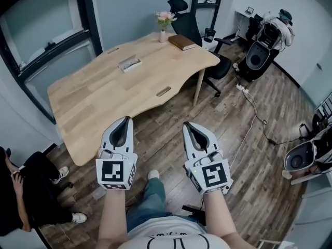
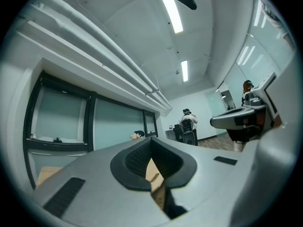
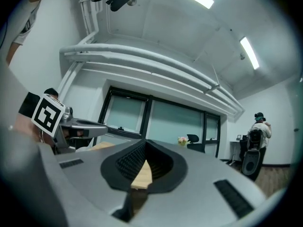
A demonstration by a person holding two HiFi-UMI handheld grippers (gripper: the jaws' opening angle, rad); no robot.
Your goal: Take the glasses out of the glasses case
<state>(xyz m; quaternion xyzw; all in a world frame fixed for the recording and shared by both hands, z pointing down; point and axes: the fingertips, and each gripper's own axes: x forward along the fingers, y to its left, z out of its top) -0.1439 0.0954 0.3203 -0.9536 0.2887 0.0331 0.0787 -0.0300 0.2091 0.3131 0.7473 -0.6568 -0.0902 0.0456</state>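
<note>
The left gripper (image 1: 124,119) and right gripper (image 1: 189,124) are both pressed together and empty — the case (image 1: 129,64) lies well apart on the table (image 1: 104,97) — so it is best to step close first, then open them.

Open floor (image 1: 166,136) before the table (image 1: 93,102); vase (image 1: 163,34) and book (image 1: 181,41) at its far edge.

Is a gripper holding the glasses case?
No, the glasses case lies on the wooden table, with the left gripper and right gripper short of it.
</note>
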